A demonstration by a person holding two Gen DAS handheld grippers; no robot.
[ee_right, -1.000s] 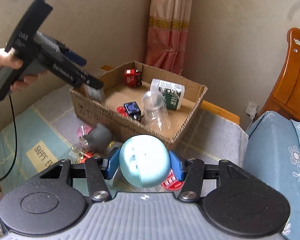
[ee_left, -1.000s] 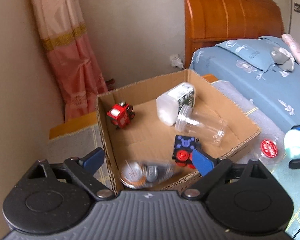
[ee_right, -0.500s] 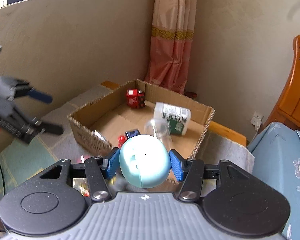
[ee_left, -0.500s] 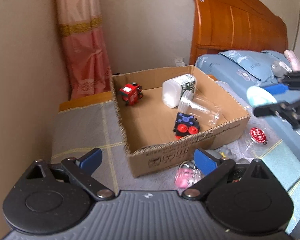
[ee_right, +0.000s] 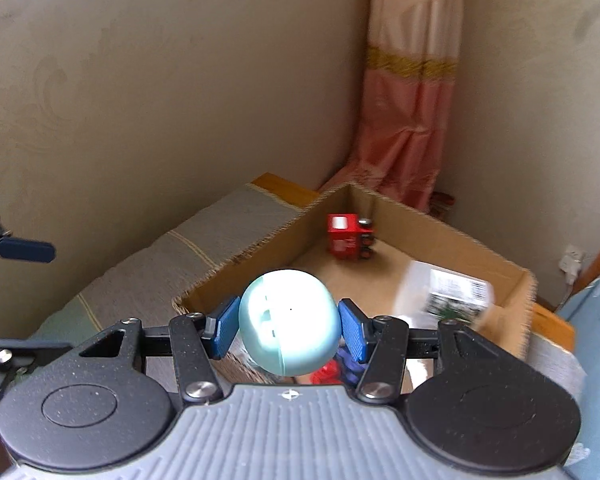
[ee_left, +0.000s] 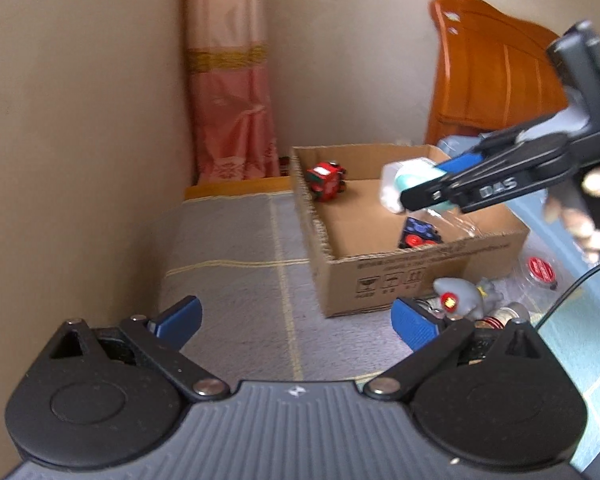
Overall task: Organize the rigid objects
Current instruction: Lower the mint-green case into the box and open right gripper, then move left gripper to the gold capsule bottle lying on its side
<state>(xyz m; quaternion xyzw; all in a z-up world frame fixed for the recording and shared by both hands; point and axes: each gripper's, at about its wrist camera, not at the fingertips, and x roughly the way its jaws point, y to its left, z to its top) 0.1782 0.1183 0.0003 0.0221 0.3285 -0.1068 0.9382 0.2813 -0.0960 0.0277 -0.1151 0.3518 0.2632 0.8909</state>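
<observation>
The right gripper (ee_right: 288, 326) clasps a pale blue ball (ee_right: 288, 322) above the cardboard box (ee_right: 236, 270), with a red toy (ee_right: 350, 236) in its far corner. The left gripper (ee_left: 296, 320) gapes empty over the grey blanket (ee_left: 236, 248), left of the box.

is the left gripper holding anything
No, the left gripper is open, with only the grey mat showing between its fingers.

A smooth, glossy pale-blue plastic ball (ee_right: 288, 322) sits between ribbed blue rubbery pads (ee_right: 225, 327). Ahead, the brown corrugated cardboard box (ee_right: 452, 236) looks matt with rough-cut edges. Beneath the box lies woven grey cloth (ee_left: 236, 248).
</observation>
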